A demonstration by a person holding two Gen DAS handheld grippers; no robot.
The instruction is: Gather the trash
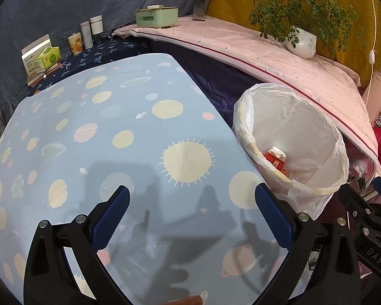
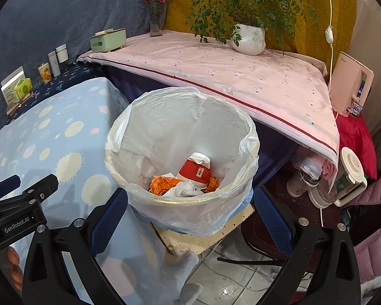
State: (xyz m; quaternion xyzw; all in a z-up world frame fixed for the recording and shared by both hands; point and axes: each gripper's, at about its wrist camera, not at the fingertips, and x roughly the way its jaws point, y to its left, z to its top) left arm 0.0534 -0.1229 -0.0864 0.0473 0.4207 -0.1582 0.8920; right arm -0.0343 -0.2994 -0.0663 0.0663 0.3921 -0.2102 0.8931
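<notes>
Beside the table (image 1: pixel 63 137), the bin (image 2: pixel 190 200) holds a red cup (image 2: pixel 195 172) & wrappers; both grippers, left (image 1: pixel 190 218) & right (image 2: pixel 190 218), have jaws wide w/ nothing held, so scan the cloth before the next grab.

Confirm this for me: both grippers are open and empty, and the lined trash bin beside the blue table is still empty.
Not quite. The trash bin is not empty: the right wrist view shows a red-and-white carton, orange wrapper and crumpled paper inside. The rest holds: left gripper and right gripper are open, empty.

A bin (image 2: pixel 183 137) stands right of the table (image 2: pixel 63 127), holding trash (image 2: pixel 195 172).
</notes>
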